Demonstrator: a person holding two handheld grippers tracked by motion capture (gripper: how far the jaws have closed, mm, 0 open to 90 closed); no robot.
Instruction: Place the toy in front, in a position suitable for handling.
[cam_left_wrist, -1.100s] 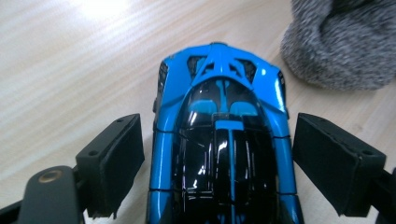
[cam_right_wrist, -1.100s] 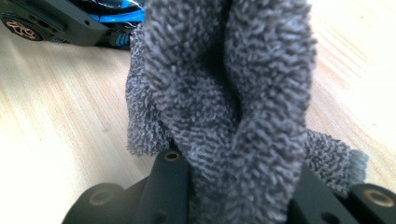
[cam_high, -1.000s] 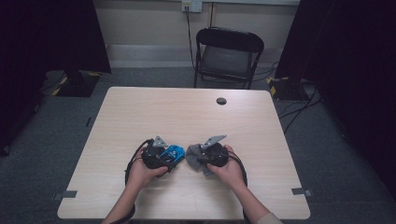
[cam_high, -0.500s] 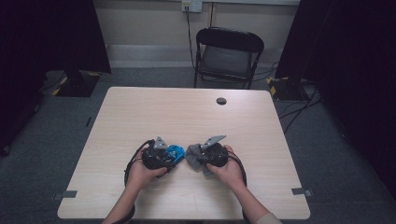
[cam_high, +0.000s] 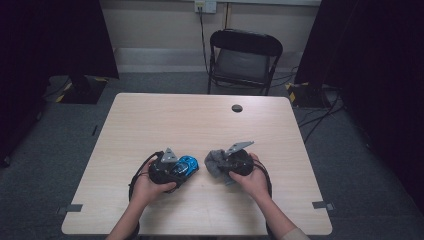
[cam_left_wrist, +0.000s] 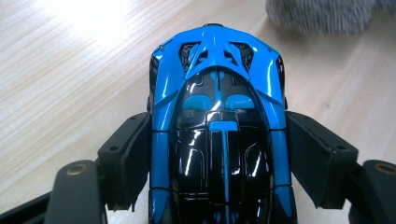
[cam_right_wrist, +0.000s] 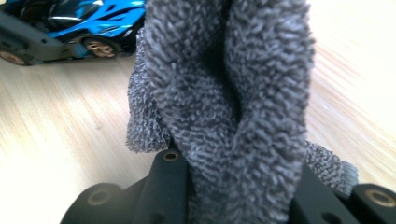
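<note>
Low centre of the high view, the left gripper (cam_high: 186, 167) clamps a blue car (cam_high: 183, 165) while the right gripper (cam_high: 216, 165) pinches a grey cloth (cam_high: 214, 163) on the tabletop (cam_high: 200, 120).

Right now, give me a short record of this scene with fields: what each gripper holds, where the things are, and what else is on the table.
surface: light wooden table
left gripper: shut on the blue toy car, jaws against its two sides
right gripper: shut on the grey cloth, bunched between its jaws
car and cloth: side by side near the person's edge, a small gap between them
other item on table: small dark round spot near the far edge
behind table: black folding chair
</note>
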